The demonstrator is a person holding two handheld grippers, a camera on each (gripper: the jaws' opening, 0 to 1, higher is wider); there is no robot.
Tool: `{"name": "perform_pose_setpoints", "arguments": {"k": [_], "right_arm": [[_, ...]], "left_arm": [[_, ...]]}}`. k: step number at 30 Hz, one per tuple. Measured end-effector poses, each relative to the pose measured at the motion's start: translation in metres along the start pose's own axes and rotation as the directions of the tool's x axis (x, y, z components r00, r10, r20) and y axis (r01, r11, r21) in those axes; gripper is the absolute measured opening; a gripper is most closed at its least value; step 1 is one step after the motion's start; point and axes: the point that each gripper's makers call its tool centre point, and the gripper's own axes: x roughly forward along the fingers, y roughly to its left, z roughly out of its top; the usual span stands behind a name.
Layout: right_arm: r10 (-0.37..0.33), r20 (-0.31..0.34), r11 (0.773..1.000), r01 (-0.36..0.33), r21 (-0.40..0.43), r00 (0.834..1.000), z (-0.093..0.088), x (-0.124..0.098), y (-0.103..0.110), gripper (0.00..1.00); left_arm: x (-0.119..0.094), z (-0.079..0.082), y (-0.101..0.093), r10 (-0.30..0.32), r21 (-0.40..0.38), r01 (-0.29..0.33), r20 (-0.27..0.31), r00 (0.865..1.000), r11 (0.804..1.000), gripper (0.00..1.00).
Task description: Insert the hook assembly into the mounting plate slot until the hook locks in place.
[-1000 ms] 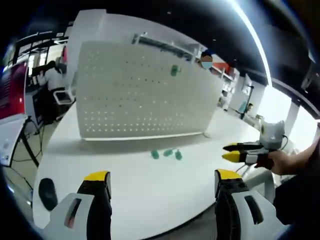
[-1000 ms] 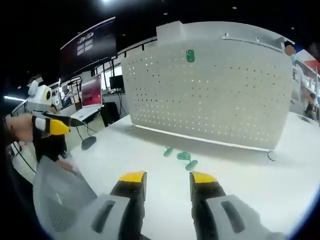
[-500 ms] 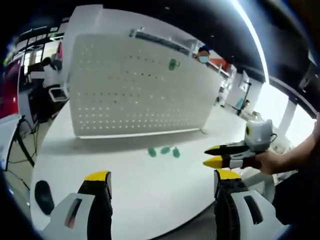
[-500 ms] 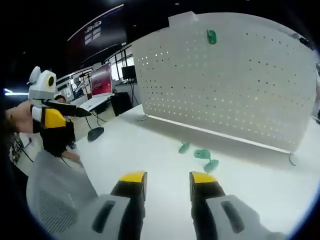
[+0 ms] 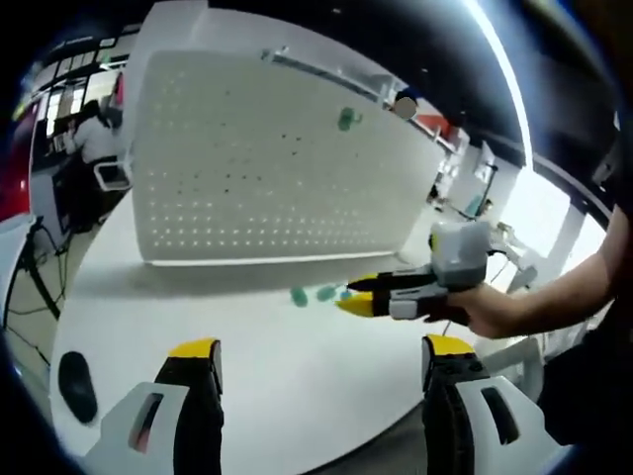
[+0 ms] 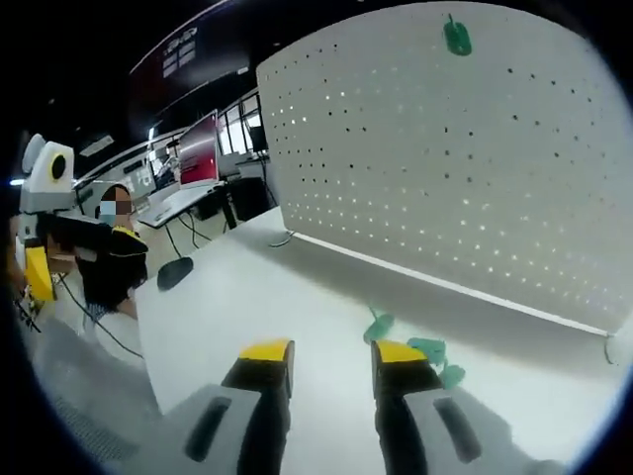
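A white pegboard mounting plate (image 5: 267, 168) stands upright on the white table (image 5: 247, 366). One green hook (image 5: 344, 120) hangs near its top, also seen in the right gripper view as the hung hook (image 6: 457, 37). Three loose green hooks (image 6: 427, 347) lie on the table in front of the board. My right gripper (image 6: 332, 352) hovers just short of them, open with nothing between its jaws. In the left gripper view the right gripper (image 5: 356, 295) reaches in from the right, covering part of the loose hooks (image 5: 300, 296). My left gripper (image 5: 321, 348) is wide open and holds nothing.
A black mouse (image 5: 74, 381) lies near the table's left edge, and shows in the right gripper view as the mouse (image 6: 175, 272). Desks with monitors (image 6: 198, 148) and a seated person (image 5: 94, 139) are beyond the table. The person's forearm (image 5: 554, 302) crosses the right side.
The right gripper has moved forward and down toward the loose green hooks, which now lie just ahead of its tips. The left gripper has barely moved. Both stay open.
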Motion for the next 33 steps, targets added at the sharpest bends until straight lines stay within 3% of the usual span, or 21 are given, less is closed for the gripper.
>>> {"name": "perform_pose_setpoints", "arguments": {"k": [9, 21, 27, 33], "right_arm": [[0.001, -0.023, 1.0, -0.001, 0.009, 1.0, 0.01, 0.037, -0.009, 0.27], [-0.035, -0.109, 0.999, 0.038, 0.03, 0.993, 0.003, 0.081, -0.031, 0.24], [-0.039, -0.15, 0.995, 0.052, 0.086, 0.988, -0.002, 0.091, -0.035, 0.18], [-0.061, -0.17, 0.994, 0.076, 0.084, 0.984, -0.003, 0.097, -0.037, 0.16]], "left_arm": [[0.001, -0.005, 0.011, 0.006, -0.023, -0.006, -0.019, 1.0, 1.0, 0.82], [-0.002, -0.005, 0.023, 0.023, -0.031, -0.024, -0.017, 1.0, 0.999, 0.79], [-0.002, -0.005, 0.028, 0.031, -0.036, -0.031, -0.024, 0.999, 0.999, 0.8], [-0.002, -0.007, 0.031, 0.033, -0.051, -0.035, -0.025, 0.999, 0.998, 0.79]]}}
